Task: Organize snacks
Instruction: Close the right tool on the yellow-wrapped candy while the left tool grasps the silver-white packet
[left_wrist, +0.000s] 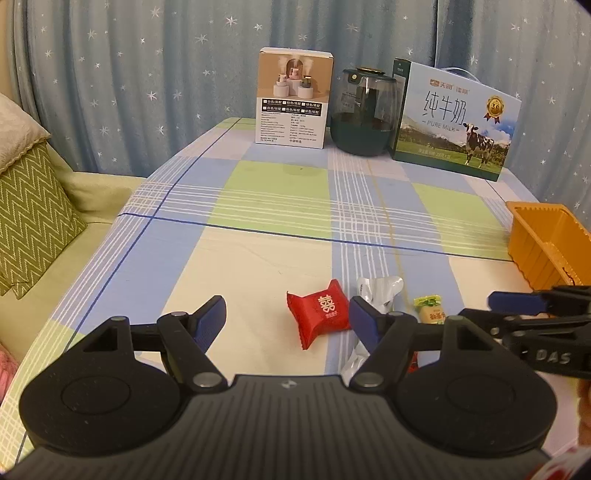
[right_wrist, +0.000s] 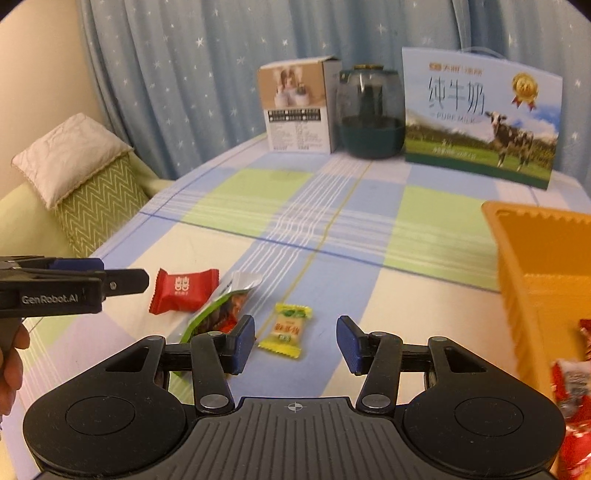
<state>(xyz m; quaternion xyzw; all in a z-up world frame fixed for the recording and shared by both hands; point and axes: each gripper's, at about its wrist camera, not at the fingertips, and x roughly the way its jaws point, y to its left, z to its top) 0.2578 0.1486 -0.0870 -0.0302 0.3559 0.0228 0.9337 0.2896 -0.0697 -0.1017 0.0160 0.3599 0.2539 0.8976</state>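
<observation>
Two open grippers (left_wrist: 288, 319) (right_wrist: 295, 341), three snacks (right_wrist: 183, 290) (right_wrist: 221, 308) (right_wrist: 285, 329)

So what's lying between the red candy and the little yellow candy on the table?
A long silver and green snack packet lies between the red candy and the yellow candy. The right wrist view shows it best; the left wrist view partly hides it.

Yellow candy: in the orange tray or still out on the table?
Out. The yellow candy lies flat on the checked tablecloth, well left of the orange tray, just ahead of the open right gripper.
</observation>
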